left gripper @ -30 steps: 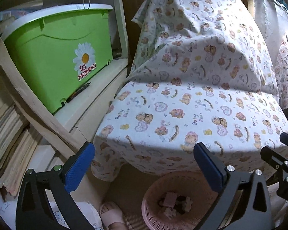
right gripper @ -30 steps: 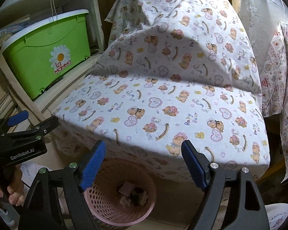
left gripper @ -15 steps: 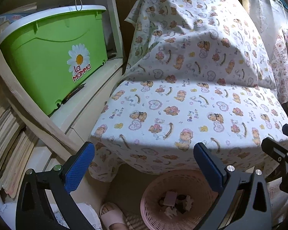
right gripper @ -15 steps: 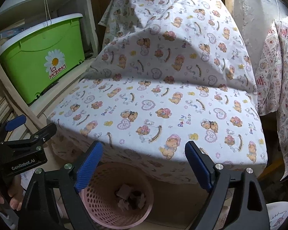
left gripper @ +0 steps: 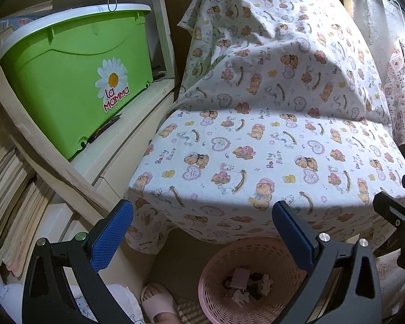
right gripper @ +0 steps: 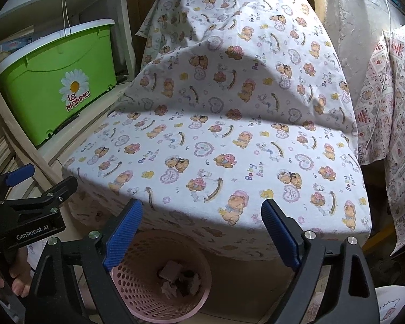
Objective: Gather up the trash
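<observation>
A pink perforated trash basket (left gripper: 221, 305) stands on the floor under the front edge of a table covered by a bear-print cloth (left gripper: 270, 145). It holds several crumpled scraps (left gripper: 245, 283). My left gripper (left gripper: 202, 232) is open and empty, above and in front of the basket. The right wrist view shows the same basket (right gripper: 140, 291), its scraps (right gripper: 178, 278) and the cloth (right gripper: 216, 148). My right gripper (right gripper: 202, 226) is open and empty, above the basket. The left gripper's body (right gripper: 24, 210) shows at the left of that view.
A green lidded bin (left gripper: 73, 81) marked "La Mamma" sits on a white shelf at the left, with stacked paper (left gripper: 8, 194) below. A slippered foot (left gripper: 159, 305) stands left of the basket. Patterned cloth (right gripper: 391, 124) hangs at the right.
Both grippers have lifted and drawn back slightly, so more of the covered tabletop shows. The basket and its scraps have not moved. Both jaws stay open.
</observation>
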The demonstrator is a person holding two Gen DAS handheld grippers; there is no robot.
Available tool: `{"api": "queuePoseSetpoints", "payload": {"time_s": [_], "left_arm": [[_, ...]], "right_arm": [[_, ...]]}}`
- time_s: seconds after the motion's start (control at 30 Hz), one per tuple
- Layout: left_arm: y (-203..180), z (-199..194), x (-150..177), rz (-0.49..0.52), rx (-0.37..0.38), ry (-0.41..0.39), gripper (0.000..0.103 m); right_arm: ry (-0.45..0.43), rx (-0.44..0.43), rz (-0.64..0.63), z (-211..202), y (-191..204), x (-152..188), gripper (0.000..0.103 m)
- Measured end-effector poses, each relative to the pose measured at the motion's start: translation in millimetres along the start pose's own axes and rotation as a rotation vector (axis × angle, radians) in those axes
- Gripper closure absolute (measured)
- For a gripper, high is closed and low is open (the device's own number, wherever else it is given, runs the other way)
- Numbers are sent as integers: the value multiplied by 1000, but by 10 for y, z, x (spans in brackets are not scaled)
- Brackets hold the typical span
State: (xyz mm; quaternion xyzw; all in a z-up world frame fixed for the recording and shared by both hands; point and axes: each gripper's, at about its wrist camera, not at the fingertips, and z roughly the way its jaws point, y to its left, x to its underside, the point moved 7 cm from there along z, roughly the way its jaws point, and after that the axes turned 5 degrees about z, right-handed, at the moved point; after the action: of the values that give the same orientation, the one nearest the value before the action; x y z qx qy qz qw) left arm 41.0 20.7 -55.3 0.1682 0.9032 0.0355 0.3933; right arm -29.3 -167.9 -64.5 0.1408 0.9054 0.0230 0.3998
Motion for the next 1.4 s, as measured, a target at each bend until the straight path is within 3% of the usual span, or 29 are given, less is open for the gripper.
{"api": "queuePoseSetpoints", "payload": {"time_s": [1.4], "left_arm": [[-46, 53, 44, -9, 10, 37, 1]], "right_arm": [[21, -7, -11, 69, 22, 34, 12]]}}
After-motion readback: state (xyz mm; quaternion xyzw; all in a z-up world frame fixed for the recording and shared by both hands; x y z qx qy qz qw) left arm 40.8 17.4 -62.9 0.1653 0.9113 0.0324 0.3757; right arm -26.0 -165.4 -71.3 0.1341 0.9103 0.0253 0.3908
